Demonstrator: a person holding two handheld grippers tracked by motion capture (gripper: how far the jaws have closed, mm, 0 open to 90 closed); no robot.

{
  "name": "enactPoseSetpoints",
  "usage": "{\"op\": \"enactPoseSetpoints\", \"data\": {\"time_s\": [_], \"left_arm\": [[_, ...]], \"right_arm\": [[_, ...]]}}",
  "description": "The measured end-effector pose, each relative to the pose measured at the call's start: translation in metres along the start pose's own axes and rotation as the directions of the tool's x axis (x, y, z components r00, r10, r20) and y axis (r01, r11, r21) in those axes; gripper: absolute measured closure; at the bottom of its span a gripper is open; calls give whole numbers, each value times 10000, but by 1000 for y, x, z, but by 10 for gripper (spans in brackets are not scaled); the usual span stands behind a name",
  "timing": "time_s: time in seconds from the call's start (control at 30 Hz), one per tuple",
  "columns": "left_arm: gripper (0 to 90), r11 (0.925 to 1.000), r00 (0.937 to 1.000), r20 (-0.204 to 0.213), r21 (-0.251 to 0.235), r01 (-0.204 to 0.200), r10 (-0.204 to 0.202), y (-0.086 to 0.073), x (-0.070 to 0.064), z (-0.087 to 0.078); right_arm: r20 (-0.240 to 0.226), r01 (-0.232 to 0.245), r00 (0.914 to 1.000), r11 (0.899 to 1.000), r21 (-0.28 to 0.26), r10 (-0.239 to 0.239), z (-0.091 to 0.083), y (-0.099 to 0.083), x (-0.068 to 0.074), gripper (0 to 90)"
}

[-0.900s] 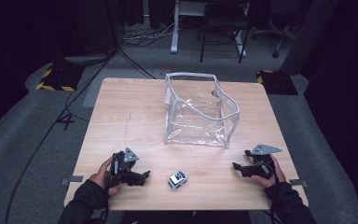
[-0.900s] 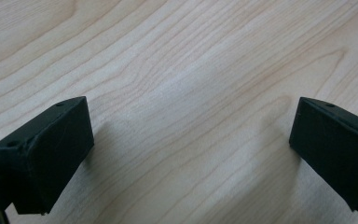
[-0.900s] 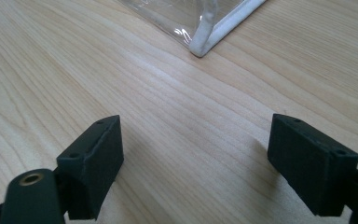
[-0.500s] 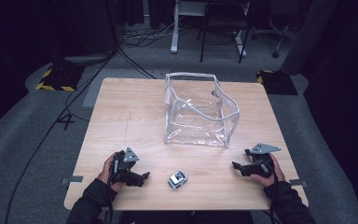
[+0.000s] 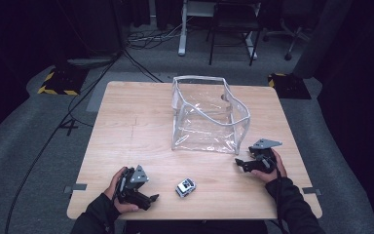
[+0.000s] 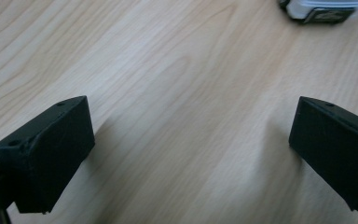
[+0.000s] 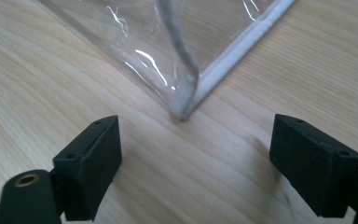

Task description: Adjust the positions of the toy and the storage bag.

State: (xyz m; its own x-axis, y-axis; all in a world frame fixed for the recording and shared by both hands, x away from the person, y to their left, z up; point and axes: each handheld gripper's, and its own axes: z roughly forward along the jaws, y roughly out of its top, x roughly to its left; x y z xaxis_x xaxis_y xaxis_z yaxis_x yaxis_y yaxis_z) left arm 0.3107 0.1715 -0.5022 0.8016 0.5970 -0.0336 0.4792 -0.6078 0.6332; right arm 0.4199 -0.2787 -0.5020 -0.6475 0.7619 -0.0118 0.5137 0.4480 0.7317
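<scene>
A small white-and-black toy car (image 5: 185, 187) is seen standing on its wheels on the light wooden counter (image 5: 141, 122), near the front edge and a little left of centre, touched by nothing. Its long axis is judged to run diagonally, from near-left to far-right; which end is the nose cannot be told at this size. The left tool (image 5: 148, 199) is held low over the counter just to the left of the car, jaws spread wide with bare wood between them; in the left gripper view one end of the car (image 6: 324, 9) is caught at the top edge, ahead of the jaws and towards the right one, so the tool is taken to be lined up for an approach, not yet a grasp. The right tool (image 5: 241, 165) is held at the right side of the counter, jaws likewise parted and empty, aimed at the near right bottom corner of the clear plastic open-topped bin with white-trimmed edges (image 5: 209, 122); that corner seam (image 7: 186, 105) is seen just ahead of the jaws, not touched. The bin stands upright beyond the car, well apart from it, mouth up, presumably placed so that the car can be dropped in from above while the right tool steadies the flimsy wall.
</scene>
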Motion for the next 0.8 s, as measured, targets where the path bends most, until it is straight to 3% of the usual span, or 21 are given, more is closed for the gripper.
{"op": "enactPoseSetpoints", "data": {"time_s": [0.17,0.5,0.8], "left_arm": [[5,9994,9993,198,-113,-323,326,7,-12,7],[3,9991,9989,222,-147,-399,402,13,-16,13],[2,9991,9986,339,-149,-409,414,19,-18,18]], "right_arm": [[-241,267,9993,9996,-53,-268,11,10,6,186],[-722,525,9960,9985,-126,-533,26,25,8,239],[-732,544,9958,9984,-154,-554,35,33,4,270]]}}
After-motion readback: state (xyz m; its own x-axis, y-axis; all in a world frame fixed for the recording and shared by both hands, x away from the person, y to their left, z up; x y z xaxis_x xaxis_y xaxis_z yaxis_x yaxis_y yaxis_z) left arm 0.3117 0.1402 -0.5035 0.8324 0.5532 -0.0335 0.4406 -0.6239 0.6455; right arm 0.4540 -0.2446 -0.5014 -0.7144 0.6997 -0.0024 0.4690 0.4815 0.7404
